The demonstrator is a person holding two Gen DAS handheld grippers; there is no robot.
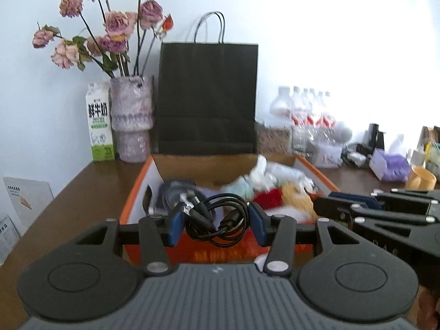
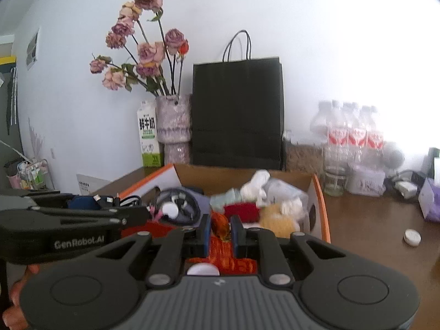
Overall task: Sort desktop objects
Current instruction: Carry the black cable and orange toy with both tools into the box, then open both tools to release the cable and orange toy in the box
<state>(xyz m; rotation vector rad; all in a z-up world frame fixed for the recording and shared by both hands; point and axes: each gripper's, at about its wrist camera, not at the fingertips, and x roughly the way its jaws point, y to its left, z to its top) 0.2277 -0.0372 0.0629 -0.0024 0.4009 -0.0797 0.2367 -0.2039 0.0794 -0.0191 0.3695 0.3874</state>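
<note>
A coiled black USB cable point(image 1: 229, 221) hangs between the blue pads of my left gripper point(image 1: 217, 225), which is shut on it above the near edge of an orange-and-white cardboard box point(image 1: 137, 192). My right gripper point(image 2: 221, 233) is shut on a small orange-brown item point(image 2: 220, 225), blurred, over the same box point(image 2: 316, 209). Inside the box lie a small dark fan point(image 2: 176, 206), a red cloth point(image 2: 242, 210), a yellow plush point(image 2: 277, 220) and white wrappings point(image 2: 255, 184). Each gripper shows in the other's view: the right gripper point(image 1: 327, 206), the left gripper point(image 2: 110, 200).
Behind the box stand a black paper bag point(image 1: 206, 96), a vase of dried roses point(image 1: 132, 118) and a milk carton point(image 1: 99, 121). Water bottles point(image 2: 352, 137), a purple tissue box point(image 2: 431, 200) and a white round lid point(image 2: 412, 238) sit right on the brown table point(image 2: 371, 233).
</note>
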